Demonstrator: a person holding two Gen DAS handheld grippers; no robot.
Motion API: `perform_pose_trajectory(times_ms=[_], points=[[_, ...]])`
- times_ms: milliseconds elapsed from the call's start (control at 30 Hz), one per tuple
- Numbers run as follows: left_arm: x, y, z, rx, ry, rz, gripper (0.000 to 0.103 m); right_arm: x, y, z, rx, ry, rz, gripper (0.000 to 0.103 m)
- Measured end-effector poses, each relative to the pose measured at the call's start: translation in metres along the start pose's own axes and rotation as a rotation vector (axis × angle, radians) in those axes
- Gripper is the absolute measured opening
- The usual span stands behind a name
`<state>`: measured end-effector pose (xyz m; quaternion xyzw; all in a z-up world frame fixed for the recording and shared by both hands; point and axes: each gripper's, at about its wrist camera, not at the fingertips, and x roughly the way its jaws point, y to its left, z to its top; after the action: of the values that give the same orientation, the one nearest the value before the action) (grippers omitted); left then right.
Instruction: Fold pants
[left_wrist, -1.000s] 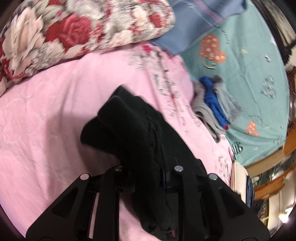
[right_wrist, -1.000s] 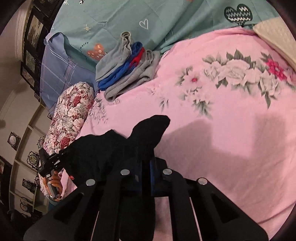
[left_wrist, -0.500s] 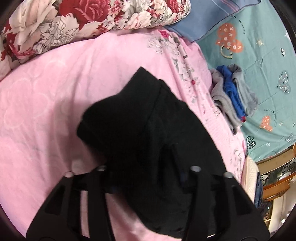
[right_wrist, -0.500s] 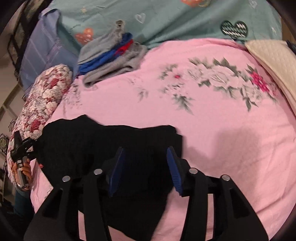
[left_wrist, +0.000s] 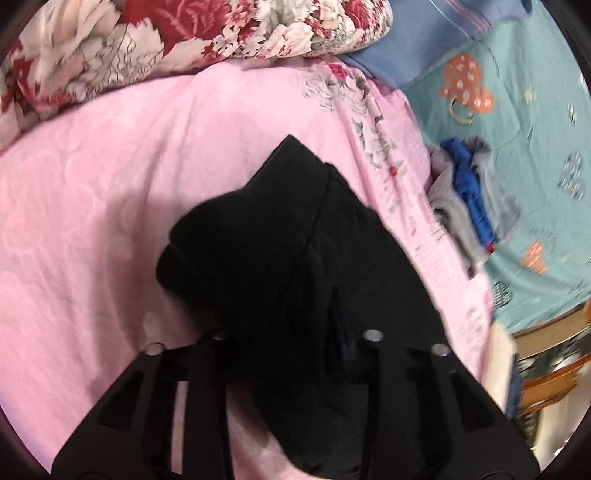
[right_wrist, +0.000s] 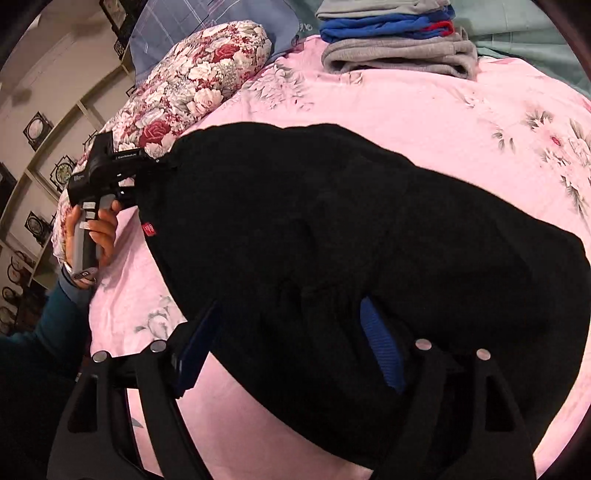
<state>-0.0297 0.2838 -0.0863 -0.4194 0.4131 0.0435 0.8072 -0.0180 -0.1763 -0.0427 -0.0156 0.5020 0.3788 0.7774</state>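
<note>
A small red tag (right_wrist: 149, 229) sewn at the edge of the black pants (right_wrist: 332, 229) carries light marks too small to read. The left gripper (right_wrist: 122, 162), seen from the right wrist, has a thin strip of white lettering (right_wrist: 128, 155) along its body, also too blurred to make out. No other writing can be read.

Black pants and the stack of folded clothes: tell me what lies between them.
Only bare pink bedsheet separates the black pants from the stack of folded clothes, clearest in the right wrist view.
</note>
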Motion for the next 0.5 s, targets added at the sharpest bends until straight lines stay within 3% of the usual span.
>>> perform_pose_trajectory(times_ms=[133, 200, 300, 500], points=[[0.002, -0.004, -0.001, 0.007, -0.006, -0.001, 0.042, -0.014, -0.011, -0.001, 0.086, -0.076, 0.059, 0.080], [0.002, -0.008, -0.002, 0.037, -0.007, 0.027, 0.025, -0.016, -0.021, -0.005, 0.143, -0.108, 0.079, 0.081], [0.001, -0.006, 0.000, 0.031, -0.008, 0.020, 0.018, -0.015, -0.032, -0.006, 0.194, -0.114, 0.104, 0.081], [-0.009, -0.031, -0.004, 0.126, -0.062, 0.088, 0.015, -0.031, -0.050, -0.005, 0.284, -0.188, 0.129, 0.081]])
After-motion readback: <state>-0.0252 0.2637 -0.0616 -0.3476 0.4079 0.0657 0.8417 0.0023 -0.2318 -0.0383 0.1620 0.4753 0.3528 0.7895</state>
